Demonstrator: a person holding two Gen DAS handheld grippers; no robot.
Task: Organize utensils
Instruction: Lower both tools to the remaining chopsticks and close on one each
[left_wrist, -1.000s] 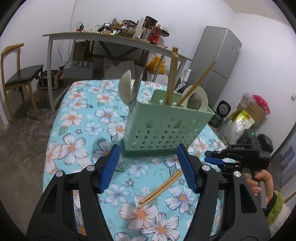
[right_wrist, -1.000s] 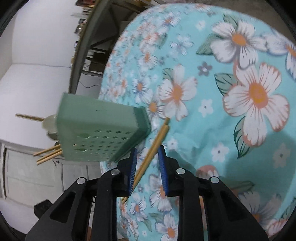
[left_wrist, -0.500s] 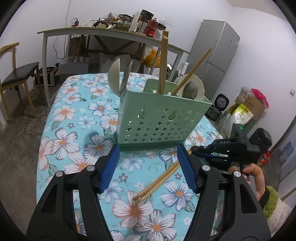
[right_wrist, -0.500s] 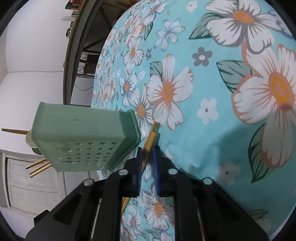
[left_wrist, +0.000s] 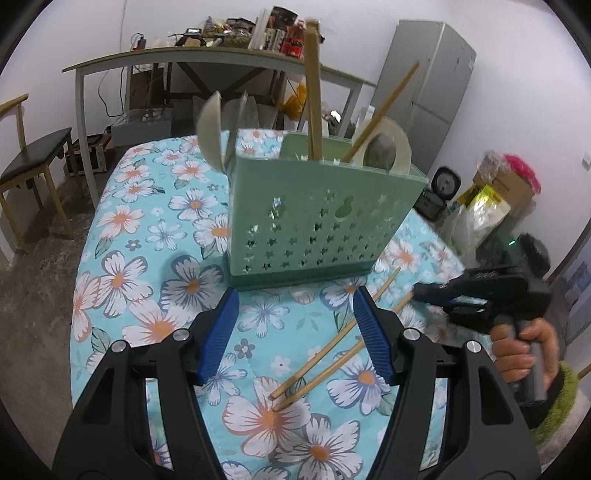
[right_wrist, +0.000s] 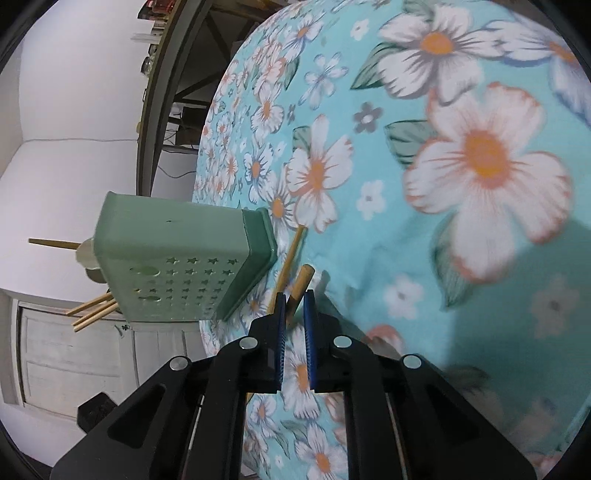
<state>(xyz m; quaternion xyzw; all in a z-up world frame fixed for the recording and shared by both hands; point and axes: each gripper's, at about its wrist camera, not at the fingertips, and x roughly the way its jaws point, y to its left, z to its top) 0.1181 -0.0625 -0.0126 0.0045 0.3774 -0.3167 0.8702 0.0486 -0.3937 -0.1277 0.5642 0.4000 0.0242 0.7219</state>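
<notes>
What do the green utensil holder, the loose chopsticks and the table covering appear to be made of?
Utensil holder: likely moulded plastic, matte pale green, with clean star-shaped cut-outs and a darker base.
Chopsticks: probably bamboo or light wood, tan, dull and unpainted; the right gripper is shut on one.
Table covering: fabric, seemingly soft and slightly rumpled, printed with white and orange flowers on turquoise.

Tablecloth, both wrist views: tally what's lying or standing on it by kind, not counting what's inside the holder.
Green utensil holder: 1
Loose chopsticks: 2 (one pinched at its end by the right gripper)
Total: 3
</notes>
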